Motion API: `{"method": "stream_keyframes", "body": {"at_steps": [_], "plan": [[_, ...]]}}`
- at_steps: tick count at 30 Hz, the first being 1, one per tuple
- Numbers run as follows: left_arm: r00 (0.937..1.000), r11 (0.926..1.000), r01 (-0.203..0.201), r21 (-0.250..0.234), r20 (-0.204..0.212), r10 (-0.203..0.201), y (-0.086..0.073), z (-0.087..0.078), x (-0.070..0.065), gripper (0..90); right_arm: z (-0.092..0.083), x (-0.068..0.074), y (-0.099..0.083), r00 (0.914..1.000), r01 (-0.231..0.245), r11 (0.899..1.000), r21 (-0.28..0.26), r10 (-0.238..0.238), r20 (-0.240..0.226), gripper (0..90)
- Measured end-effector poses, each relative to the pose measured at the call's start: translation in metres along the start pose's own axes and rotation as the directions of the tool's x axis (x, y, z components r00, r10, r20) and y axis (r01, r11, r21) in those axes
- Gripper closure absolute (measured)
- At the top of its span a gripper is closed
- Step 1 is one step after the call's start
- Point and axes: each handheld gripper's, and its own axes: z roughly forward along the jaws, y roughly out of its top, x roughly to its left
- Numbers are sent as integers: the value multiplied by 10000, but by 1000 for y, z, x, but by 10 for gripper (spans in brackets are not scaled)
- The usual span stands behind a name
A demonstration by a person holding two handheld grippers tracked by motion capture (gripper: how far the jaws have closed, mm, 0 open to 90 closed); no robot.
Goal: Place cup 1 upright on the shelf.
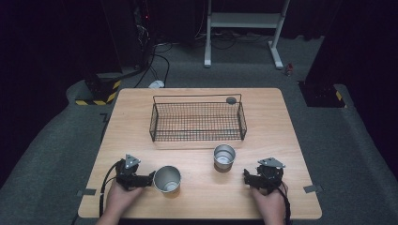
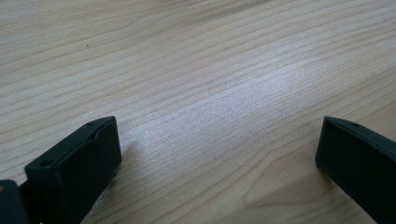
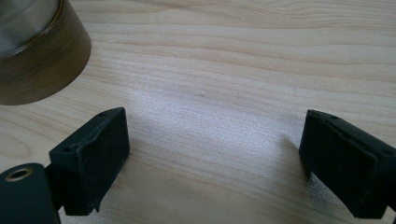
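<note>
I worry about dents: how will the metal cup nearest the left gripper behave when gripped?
The metal cup looks thin-walled and empty, so probably light and stiff. Its shiny side may slip. Standing upright on the table, it could tip if pushed high.

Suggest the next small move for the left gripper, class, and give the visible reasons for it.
Probably ease the left gripper forward so its open jaws straddle the near cup. In the high view that cup stands upright just ahead of it, ungripped, and the left gripper view shows bare table between the jaws. The wire basket behind looks a likely destination, and the right gripper also waits open.
</note>
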Motion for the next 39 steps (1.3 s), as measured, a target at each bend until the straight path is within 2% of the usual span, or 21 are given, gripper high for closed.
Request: {"method": "stream_keyframes", "body": {"at_steps": [13, 15, 18, 20, 30, 32, 38, 39], "plan": [[10000, 10000, 3, -2, 33, -3, -2, -2, 0, 6, -1, 0, -1, 10000, 10, 10000, -5, -10, -91, 77], [9999, 9999, 106, -53, 57, -106, -2, -2, -1, 11, 0, -1, -1, 9999, 37, 10000, -19, -37, -95, 76], [10000, 10000, -47, -38, -73, 47, -3, -3, 0, 16, 0, -1, 0, 9999, 30, 10000, 0, -30, -110, 76], [10000, 10000, 67, -51, -16, -67, -3, -3, -1, 18, 0, -1, 0, 9999, 29, 10000, -3, -29, -109, 76], [9998, 9999, -161, -8, 101, 161, -3, -4, 1, 27, 0, -1, 0, 9999, 32, 10000, -7, -32, -119, 77], [9998, 9999, -25, -111, 219, 27, -3, -6, 0, 25, 0, -1, 0, 9999, 10, 10000, 13, -10, -121, 76], [9994, 9992, -20, -403, 342, 33, -1, -12, 4, 24, 0, -1, 0, 9999, 19, 10000, 34, -18, -123, 78], [9987, 9990, 3, -455, 500, 20, 0, -15, 6, 24, 0, -1, 0, 9999, 31, 10000, -9, -32, -123, 78]]}}
